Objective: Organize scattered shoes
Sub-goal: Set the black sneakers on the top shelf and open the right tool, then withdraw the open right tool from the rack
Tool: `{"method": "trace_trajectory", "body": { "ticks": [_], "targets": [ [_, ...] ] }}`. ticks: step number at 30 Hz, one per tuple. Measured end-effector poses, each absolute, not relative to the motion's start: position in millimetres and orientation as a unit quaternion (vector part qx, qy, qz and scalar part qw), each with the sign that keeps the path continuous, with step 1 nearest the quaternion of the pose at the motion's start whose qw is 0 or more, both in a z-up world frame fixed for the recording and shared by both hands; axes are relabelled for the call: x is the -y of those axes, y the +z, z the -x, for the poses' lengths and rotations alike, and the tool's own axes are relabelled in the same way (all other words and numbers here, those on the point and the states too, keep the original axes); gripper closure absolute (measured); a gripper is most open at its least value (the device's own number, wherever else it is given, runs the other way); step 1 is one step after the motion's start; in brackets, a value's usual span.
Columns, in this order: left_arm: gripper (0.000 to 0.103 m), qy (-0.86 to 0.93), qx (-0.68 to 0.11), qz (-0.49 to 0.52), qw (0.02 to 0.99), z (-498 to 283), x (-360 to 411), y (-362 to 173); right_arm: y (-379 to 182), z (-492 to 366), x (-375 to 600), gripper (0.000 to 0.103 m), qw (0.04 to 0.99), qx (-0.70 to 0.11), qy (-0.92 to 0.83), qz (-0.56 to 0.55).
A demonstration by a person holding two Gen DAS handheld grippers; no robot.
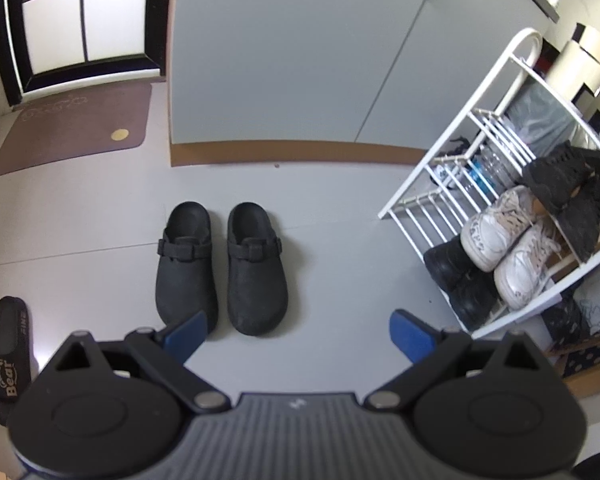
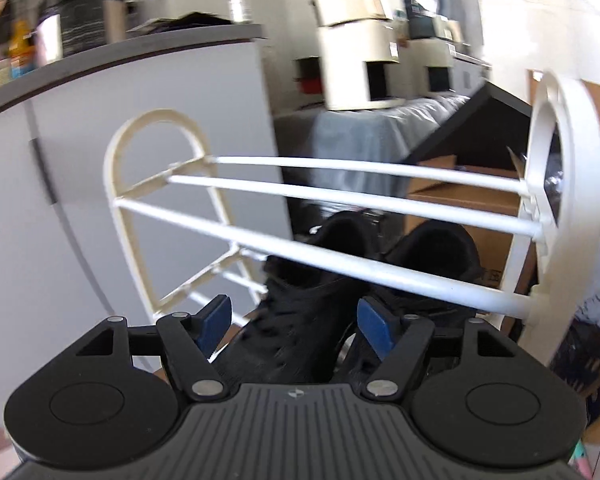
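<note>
Left wrist view: left gripper angled down over pale floor, blue pads wide apart and empty, pair of black strapped clogs side by side just ahead, open floor around them; white tubular shoe rack off right. Right wrist view: right gripper tilted slightly down at that rack's top rails, jaws spread, gripping nothing; black sneakers sit on the shelf beyond the pads.

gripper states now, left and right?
Left gripper: open, empty, above the black clogs on the floor.
Right gripper: open, pads clear of the black shoe on the rack.
</note>
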State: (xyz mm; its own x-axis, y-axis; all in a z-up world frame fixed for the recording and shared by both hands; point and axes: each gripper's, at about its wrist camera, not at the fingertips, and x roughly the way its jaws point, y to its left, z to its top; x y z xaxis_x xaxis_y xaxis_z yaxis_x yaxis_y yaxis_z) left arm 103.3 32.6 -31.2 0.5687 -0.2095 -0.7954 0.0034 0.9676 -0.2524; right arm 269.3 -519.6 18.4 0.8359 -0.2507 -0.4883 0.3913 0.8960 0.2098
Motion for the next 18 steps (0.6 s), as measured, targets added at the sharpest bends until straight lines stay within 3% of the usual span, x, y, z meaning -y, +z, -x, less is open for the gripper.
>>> {"method": "trace_trajectory", "body": {
  "ticks": [18],
  "targets": [
    [0.004,-0.067,-0.435,0.086,0.894,-54,-41,-12,69,-155,499,0.023,0.955,-0.256,-0.065,-0.136]
  ]
}}
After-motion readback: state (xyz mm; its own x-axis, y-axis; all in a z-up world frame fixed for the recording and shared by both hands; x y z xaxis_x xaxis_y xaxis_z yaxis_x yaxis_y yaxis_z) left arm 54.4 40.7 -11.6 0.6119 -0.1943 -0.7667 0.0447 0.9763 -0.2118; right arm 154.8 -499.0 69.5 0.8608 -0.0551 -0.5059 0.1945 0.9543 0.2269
